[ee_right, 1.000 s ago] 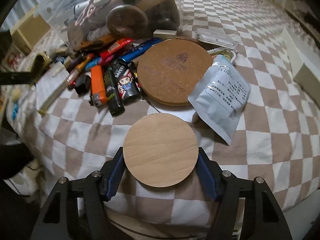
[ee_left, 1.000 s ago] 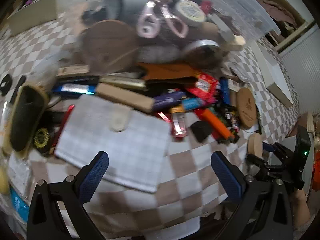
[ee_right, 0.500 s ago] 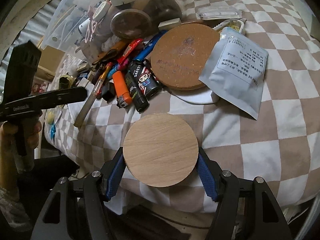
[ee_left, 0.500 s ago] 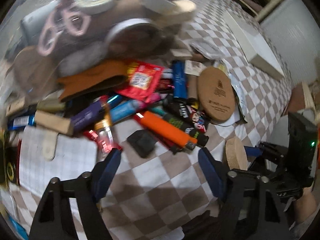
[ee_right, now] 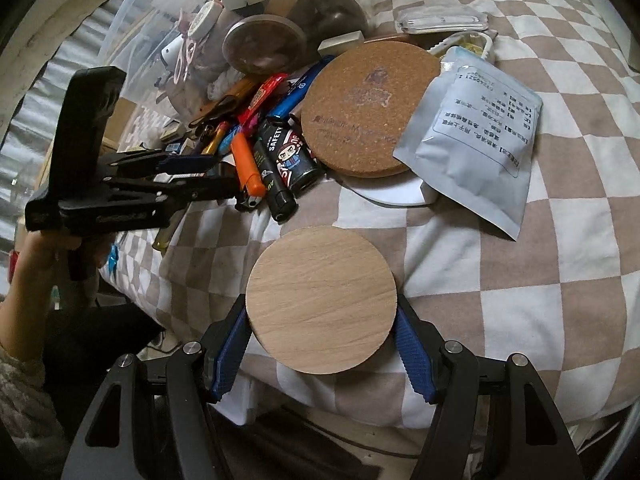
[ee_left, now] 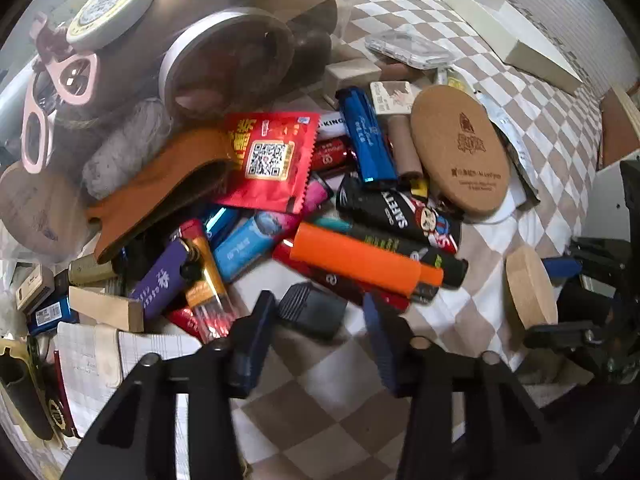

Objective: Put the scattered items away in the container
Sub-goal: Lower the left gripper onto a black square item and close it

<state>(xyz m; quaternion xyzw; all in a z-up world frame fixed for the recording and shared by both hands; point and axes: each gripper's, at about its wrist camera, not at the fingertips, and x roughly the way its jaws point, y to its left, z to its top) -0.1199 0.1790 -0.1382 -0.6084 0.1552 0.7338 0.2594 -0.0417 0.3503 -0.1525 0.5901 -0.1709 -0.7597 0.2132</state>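
My big clear plastic container [ee_left: 48,8] lies on its side at the far end of the pile, on the checkered cloth [ee_left: 304,392]. My right gripper [ee_right: 322,344] squeezes a round wooden disc [ee_right: 322,300], held flat. My left gripper [ee_left: 316,332] is closing around a small black box [ee_left: 312,310], which lies sideways between my fingers. I think I must pinch it, then lift it.

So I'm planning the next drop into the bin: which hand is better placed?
Right: its tongs already clamp the wooden disc. The left tongs are only closing around a small black item.
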